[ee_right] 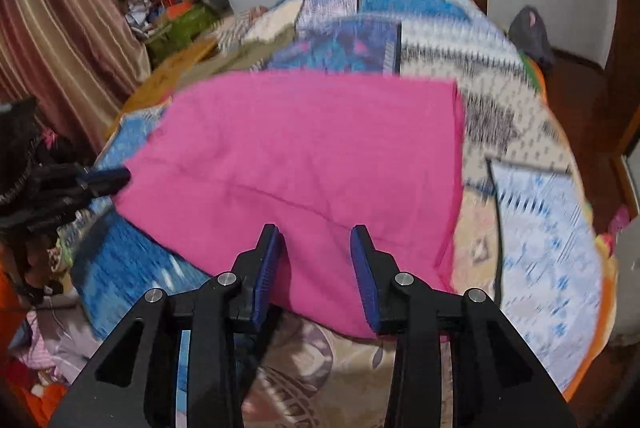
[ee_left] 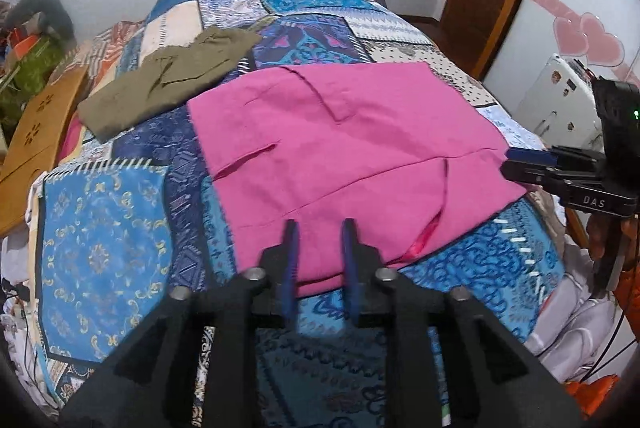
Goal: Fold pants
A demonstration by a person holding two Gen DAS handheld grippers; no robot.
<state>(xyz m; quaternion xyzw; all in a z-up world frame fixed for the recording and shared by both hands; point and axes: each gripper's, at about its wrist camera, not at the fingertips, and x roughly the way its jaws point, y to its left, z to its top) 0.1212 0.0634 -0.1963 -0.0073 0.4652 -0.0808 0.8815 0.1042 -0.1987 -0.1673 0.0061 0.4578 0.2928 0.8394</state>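
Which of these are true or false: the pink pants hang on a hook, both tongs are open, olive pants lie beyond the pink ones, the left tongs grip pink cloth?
1. The pink pants hang on a hook. False: they lie flat on the quilt.
2. The left tongs and right tongs are open. True.
3. Olive pants lie beyond the pink ones. True.
4. The left tongs grip pink cloth. False: nothing sits between their fingers.
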